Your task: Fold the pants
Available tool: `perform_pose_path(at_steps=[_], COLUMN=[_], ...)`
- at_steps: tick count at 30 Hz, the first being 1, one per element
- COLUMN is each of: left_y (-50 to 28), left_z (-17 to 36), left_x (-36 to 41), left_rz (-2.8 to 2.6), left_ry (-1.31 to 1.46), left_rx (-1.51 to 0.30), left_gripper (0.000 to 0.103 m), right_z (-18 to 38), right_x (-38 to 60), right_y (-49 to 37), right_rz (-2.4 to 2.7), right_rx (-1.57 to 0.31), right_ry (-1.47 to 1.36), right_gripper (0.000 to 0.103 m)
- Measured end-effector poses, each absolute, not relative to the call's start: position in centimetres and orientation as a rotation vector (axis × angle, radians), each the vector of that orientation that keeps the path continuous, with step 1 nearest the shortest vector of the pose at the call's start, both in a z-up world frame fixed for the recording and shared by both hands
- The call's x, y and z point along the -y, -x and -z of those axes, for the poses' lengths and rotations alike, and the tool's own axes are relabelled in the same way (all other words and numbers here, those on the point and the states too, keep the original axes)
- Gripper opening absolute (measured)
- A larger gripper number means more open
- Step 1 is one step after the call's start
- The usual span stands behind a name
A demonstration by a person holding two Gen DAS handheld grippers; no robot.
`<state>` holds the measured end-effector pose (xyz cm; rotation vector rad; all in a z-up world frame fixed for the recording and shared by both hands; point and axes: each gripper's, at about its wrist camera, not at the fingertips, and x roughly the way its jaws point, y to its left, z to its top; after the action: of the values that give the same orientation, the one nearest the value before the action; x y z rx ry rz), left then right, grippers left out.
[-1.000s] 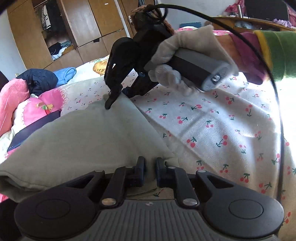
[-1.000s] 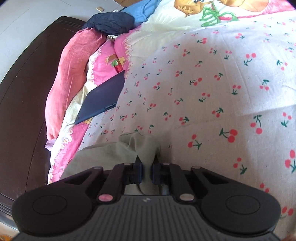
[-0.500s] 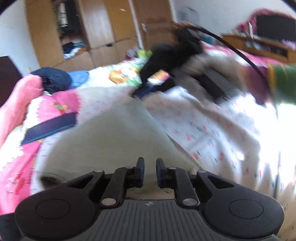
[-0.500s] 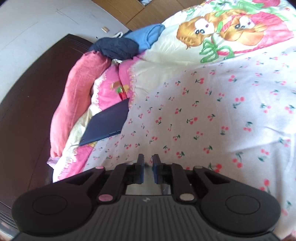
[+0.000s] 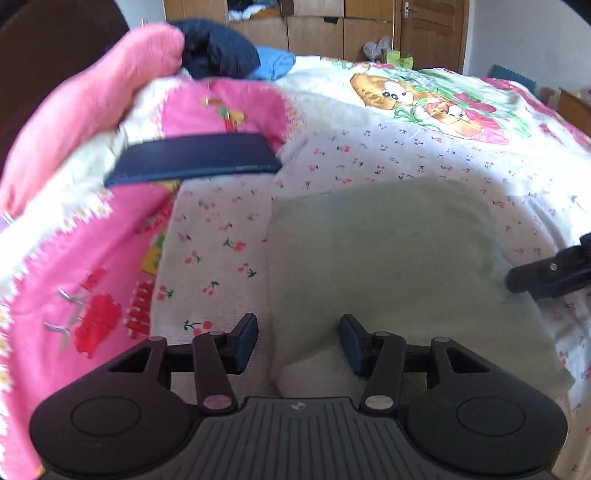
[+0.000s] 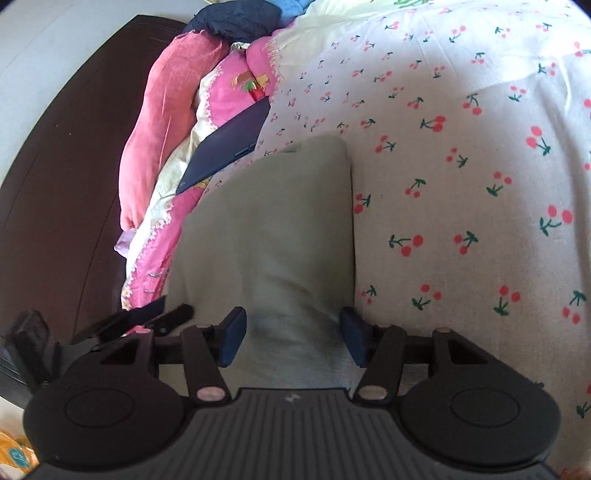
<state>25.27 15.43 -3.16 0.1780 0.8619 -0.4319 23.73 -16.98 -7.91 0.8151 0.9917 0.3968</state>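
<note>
The pale green pants [image 5: 384, 254] lie folded into a flat rectangle on the cherry-print sheet [image 5: 221, 236]. My left gripper [image 5: 298, 341] hovers over their near left corner. Its jaws are opening, and the pads press on nothing. In the right wrist view the pants [image 6: 273, 221] stretch away from my right gripper [image 6: 291, 338], whose jaws are opening above the cloth without pinching it. The right gripper's fingertips [image 5: 543, 275] show at the right edge of the left wrist view. The left gripper's fingers [image 6: 129, 319] show at the lower left of the right wrist view.
A dark blue flat case [image 5: 192, 158] lies on pink bedding [image 5: 81, 258] left of the pants. A pink pillow [image 6: 162, 122], navy clothing [image 5: 218, 51] and blue clothing [image 5: 273, 64] lie at the head of the bed by the dark headboard [image 6: 62, 155]. Wooden wardrobes [image 5: 332, 26] stand behind.
Both grippers let go of the pants and opened. The left one swung to the left corner of the fold and rolled. The right one pulled back, so more of the pants shows before it.
</note>
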Motion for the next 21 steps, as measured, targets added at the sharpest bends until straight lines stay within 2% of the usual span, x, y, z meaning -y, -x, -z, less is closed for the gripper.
perform_pose_path(at_steps=[4, 11, 17, 18, 21], left_y=[-26.4, -29.5, -32.7, -32.7, -31.2], left_z=[2.5, 1.8, 2.7, 3.0, 2.6], left_x=[-16.3, -14.8, -16.6, -16.7, -16.7], left_rz=[0.462, 0.563, 0.64, 0.638, 0.669], left_ry=[-0.115, -0.274, -0.142, -0.106, -0.137], left_rx=[-0.885, -0.982, -1.121, -1.137, -1.125], left_gripper=[0.063, 0.063, 0.07, 0.074, 0.076], right_z=[7.7, 8.0, 9.4, 9.6, 8.8], right_x=[17.1, 16.9, 16.5, 16.0, 15.2], right_y=[-23.6, -23.9, -24.6, -24.9, -24.8], right_rz=[-0.408, -0.44, -0.482, -0.479, -0.527], right_rx=[-1.018, -1.018, -0.973, -0.977, -0.982], right_ry=[-0.761, -0.738, -0.829, -0.827, -0.753], right_gripper=[0.055, 0.058, 0.061, 0.061, 0.061])
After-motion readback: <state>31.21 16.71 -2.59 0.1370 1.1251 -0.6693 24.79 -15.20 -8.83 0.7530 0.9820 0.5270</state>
